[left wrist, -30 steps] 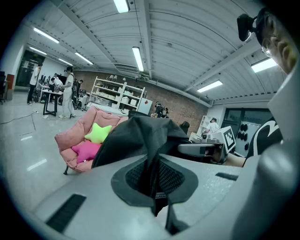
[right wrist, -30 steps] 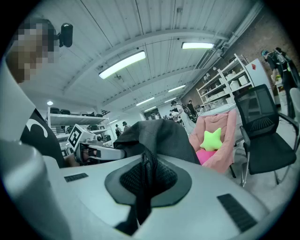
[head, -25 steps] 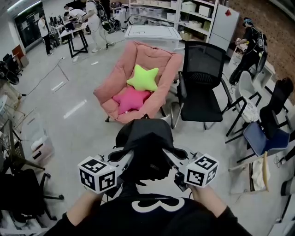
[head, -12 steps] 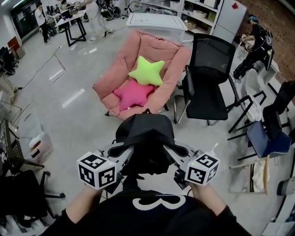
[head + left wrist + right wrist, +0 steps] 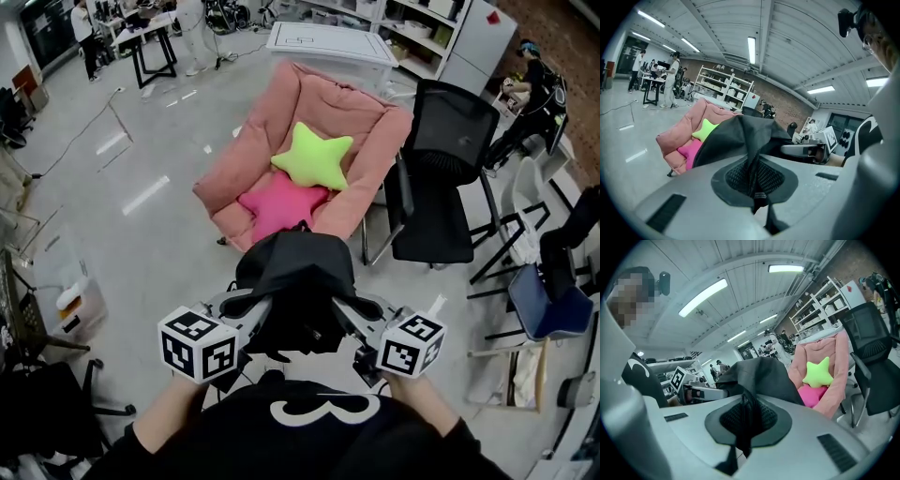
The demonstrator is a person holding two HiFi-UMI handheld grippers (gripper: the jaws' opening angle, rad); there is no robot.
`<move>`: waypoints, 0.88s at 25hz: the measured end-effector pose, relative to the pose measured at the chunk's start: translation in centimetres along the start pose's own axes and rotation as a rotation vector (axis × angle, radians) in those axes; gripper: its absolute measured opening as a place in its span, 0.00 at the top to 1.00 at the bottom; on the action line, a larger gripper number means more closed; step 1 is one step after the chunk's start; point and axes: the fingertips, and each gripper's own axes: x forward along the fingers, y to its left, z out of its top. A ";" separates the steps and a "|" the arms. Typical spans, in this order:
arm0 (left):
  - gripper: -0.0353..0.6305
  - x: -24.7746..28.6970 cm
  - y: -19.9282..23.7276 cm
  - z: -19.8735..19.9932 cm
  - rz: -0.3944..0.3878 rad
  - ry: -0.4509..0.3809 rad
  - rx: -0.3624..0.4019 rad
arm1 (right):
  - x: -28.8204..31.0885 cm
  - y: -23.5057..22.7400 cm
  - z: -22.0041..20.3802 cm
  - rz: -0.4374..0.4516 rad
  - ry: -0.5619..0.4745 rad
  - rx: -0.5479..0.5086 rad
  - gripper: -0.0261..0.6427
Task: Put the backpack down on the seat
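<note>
You hold the black fabric backpack (image 5: 298, 281) in the air between both tongs, in front of your chest and above the grey floor (image 5: 159, 253). The left tongs (image 5: 246, 309) are closed narrow on a strap of the backpack. The right tongs (image 5: 349, 311) are closed the same way on a second strap. Each gripper view shows the black webbing pinched between the pads.

The backpack is not yet on the seat. The pink padded folding chair (image 5: 246, 155) stands just ahead, and its front edge is near the top of the bag in the head view. A lime-green star cushion (image 5: 314, 157) leans at the back of the seat, and a magenta star cushion (image 5: 281, 203) lies near the front edge.

I judge this to be the carrying step, close to its end. Next you need to bring the bag over the front edge and lower it onto the seat, probably onto the magenta cushion. Only then open both tongs. A black mesh office chair (image 5: 450, 178) stands at the right side of the pink chair, so keep the bag away from it.
</note>
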 end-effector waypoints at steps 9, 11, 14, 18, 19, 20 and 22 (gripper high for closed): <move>0.93 0.4 8.1 4.6 -0.006 0.000 0.017 | 8.2 -1.7 3.5 -0.002 -0.010 0.003 0.94; 0.93 0.4 9.6 5.3 0.000 0.000 0.028 | 9.7 -1.8 4.0 0.000 -0.016 0.000 0.94; 0.93 0.1 11.2 6.2 0.014 -0.011 0.032 | 11.4 -1.7 4.5 0.005 -0.025 -0.005 0.94; 0.93 0.0 12.7 7.1 0.034 -0.025 0.036 | 13.0 -1.9 5.3 0.011 -0.031 -0.009 0.94; 0.93 0.0 13.0 7.3 0.040 -0.027 0.036 | 13.4 -2.0 5.5 0.014 -0.031 -0.011 0.94; 0.93 0.1 13.3 7.5 0.045 -0.031 0.033 | 13.7 -2.2 5.7 0.017 -0.029 -0.013 0.94; 0.93 0.3 14.0 7.9 0.055 -0.037 0.024 | 14.5 -2.6 6.1 0.025 -0.023 -0.017 0.94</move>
